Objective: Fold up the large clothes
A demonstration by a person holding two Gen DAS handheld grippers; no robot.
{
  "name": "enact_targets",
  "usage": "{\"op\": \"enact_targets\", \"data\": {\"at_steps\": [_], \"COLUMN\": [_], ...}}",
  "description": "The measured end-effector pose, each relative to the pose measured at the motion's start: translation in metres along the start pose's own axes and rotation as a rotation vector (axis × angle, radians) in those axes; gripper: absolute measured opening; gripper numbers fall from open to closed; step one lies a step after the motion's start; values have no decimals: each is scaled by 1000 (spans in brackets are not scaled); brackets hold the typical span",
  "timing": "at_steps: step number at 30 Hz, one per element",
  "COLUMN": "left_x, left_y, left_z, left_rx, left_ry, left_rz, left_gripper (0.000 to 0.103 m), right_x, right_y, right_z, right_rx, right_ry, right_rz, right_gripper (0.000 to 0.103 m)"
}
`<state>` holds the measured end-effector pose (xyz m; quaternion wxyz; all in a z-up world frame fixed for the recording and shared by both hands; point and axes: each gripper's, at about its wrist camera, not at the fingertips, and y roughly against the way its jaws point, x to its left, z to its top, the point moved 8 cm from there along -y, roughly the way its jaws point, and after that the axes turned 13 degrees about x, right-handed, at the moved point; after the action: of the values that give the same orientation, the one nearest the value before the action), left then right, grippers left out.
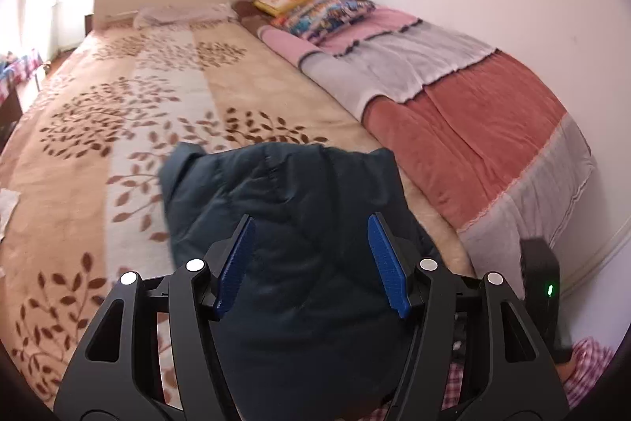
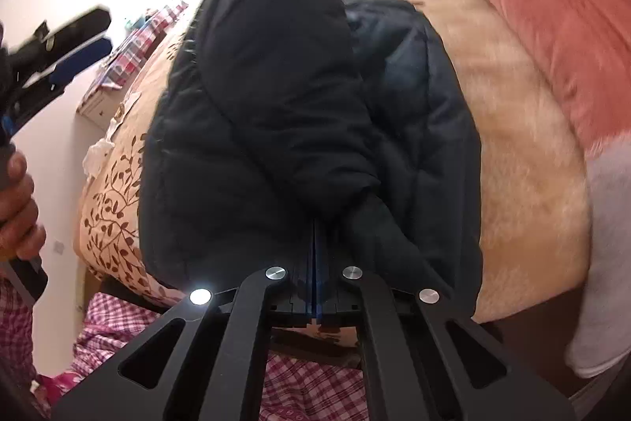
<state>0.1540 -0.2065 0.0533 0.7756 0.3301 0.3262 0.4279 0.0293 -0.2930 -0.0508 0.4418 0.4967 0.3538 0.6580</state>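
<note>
Item: our dark quilted jacket (image 2: 276, 129), puffy, rumpled on the leaf-patterned bed (image 1: 118, 129). Our right tool (image 2: 315, 255) clenches its fabric; our left tool (image 1: 311, 263) hangs released above it.

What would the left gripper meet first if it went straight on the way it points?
Most likely the dark jacket lying on the bed; it fills the view between the open jaws of the left gripper. How far off it is stays unclear.

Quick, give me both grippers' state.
Left gripper: open, holding nothing, above the dark jacket.
Right gripper: shut on the jacket's sleeve.
</note>
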Motion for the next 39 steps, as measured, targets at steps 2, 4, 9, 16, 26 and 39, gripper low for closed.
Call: {"op": "enact_targets", "data": {"at_steps": [2, 4, 9, 16, 26, 39], "left_x": [-10, -19, -25, -29, -25, -25], "left_y": [-19, -34, -77, -108, -151, -162], "left_z": [10, 13, 16, 25, 28, 26], "left_rx": [47, 92, 191, 233, 295, 281], "left_ry": [-12, -22, -41, -64, -25, -32], "left_rz": [-13, -18, 37, 102, 134, 159], "left_gripper": [59, 59, 59, 59, 60, 62], "right_x": [-5, -9, -19, -29, -36, -14], "right_y": [-7, -11, -20, -28, -38, -52], "right_z": [0, -1, -3, -8, -5, -2], "right_rx": [15, 26, 32, 29, 42, 42], "right_ry": [-27, -43, -72, -93, -69, -58], "right_rz": [17, 23, 50, 74, 13, -39], "right_gripper": [0, 0, 0, 0, 0, 0]}}
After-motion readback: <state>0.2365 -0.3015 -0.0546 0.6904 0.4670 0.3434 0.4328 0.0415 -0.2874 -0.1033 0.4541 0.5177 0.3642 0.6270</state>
